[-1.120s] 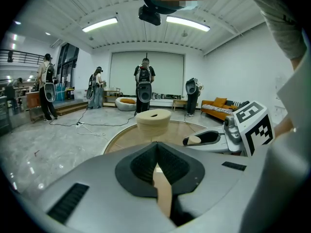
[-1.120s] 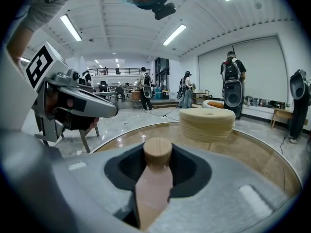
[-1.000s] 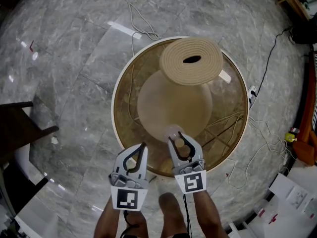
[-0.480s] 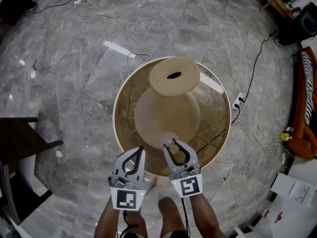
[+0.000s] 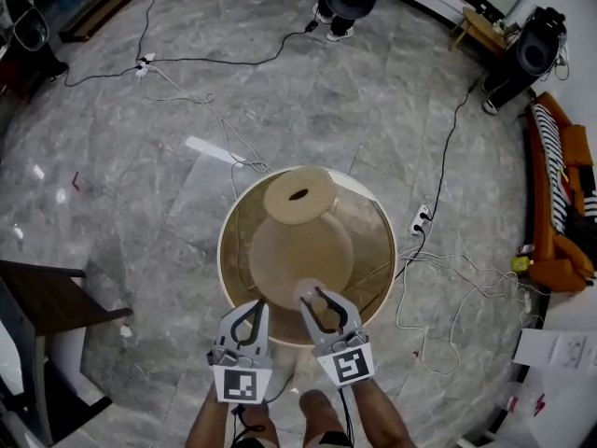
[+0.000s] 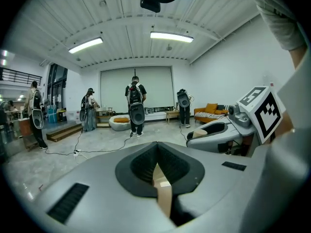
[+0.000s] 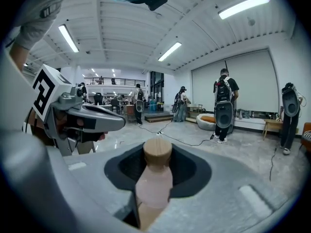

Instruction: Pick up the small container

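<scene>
A wide hall with a grey marble floor point(image 5: 140, 166) is seen from above, and black and white cables point(image 5: 201, 101) are strewn across it. A black loudspeaker point(image 5: 530, 52) is stood at the far right, with an orange sofa point(image 5: 558, 208) along the right edge. At the middle a round desk point(image 5: 225, 250) is placed, its glass top ringed by a pale rim; under the glass a woven base point(image 5: 298, 195) with a dark hole in its top can be made out.

Two tongs are held side by side at the near edge of the desk as the head view shows it. The left tongs point(image 5: 254, 306) are closed, tip against tip, and nothing is gripped between them; only a thin slit is left further back.

The right tongs point(image 5: 317, 299) are clamped on the small container point(image 7: 154, 181), a pale pink bottle topped with a round wooden cap point(image 7: 157, 152). It is held upright by its body, near the tips, with the cap risen above the jaws. The container is carried in the air, clear of the desk, with only the hall behind it in the right gripper view.

In the background of both gripper views, several people point(image 6: 135, 106) are seen standing on the hall floor under long ceiling lights point(image 6: 171, 36).
</scene>
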A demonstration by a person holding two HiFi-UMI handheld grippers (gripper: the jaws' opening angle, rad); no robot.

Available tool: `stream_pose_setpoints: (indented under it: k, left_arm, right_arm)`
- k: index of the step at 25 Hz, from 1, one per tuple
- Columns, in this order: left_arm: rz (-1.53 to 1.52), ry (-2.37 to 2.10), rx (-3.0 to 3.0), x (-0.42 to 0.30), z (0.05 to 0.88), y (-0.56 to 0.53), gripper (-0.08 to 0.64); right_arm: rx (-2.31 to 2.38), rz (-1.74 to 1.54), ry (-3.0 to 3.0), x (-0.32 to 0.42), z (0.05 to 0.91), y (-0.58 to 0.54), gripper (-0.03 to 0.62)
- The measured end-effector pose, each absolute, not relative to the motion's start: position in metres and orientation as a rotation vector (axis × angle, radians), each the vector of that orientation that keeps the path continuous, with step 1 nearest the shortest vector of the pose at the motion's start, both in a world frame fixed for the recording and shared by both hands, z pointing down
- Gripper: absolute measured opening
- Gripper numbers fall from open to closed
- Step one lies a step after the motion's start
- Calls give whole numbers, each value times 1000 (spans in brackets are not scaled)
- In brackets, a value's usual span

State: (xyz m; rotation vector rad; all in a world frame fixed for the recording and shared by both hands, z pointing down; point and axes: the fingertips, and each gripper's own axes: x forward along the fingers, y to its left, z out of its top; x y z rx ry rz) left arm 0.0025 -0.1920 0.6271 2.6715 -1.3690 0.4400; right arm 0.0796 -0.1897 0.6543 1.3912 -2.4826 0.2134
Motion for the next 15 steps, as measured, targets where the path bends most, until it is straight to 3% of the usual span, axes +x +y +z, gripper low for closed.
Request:
stream_pose_setpoints:
  k: [15]
  left_arm:
    - [439, -1368, 2815, 1, 437, -154, 17]
  right_arm:
    - [1513, 163, -2488, 101, 442, -151, 128]
